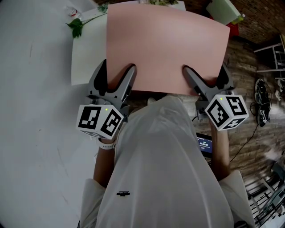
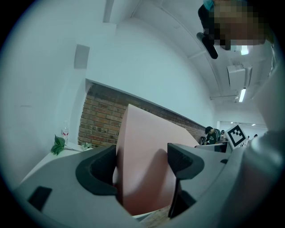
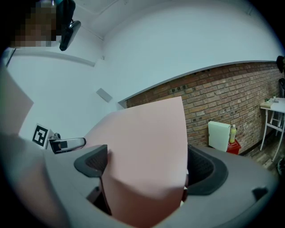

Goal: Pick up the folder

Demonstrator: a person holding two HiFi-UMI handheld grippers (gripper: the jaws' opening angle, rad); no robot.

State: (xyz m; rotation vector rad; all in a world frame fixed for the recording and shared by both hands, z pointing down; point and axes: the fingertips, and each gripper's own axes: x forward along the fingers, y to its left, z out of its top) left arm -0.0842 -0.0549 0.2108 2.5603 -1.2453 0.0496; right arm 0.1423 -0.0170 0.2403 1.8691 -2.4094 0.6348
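The pink folder [image 1: 164,49] is held up flat in front of me, above the table's right edge. My left gripper [image 1: 118,67] is shut on its near left corner and my right gripper [image 1: 205,71] is shut on its near right corner. In the left gripper view the folder [image 2: 147,156] stands on edge between the wide-set jaws of the left gripper [image 2: 142,164], against the left pad. The right gripper view shows the folder [image 3: 147,151] bulging and filling the whole gap of the right gripper [image 3: 149,167].
The white table [image 1: 26,89] lies to the left, with a pale sheet [image 1: 87,53] and a green leafy stem [image 1: 78,24] on it. A light green box [image 1: 225,11] sits beyond the folder. To the right there is wooden floor with shoes [image 1: 262,100].
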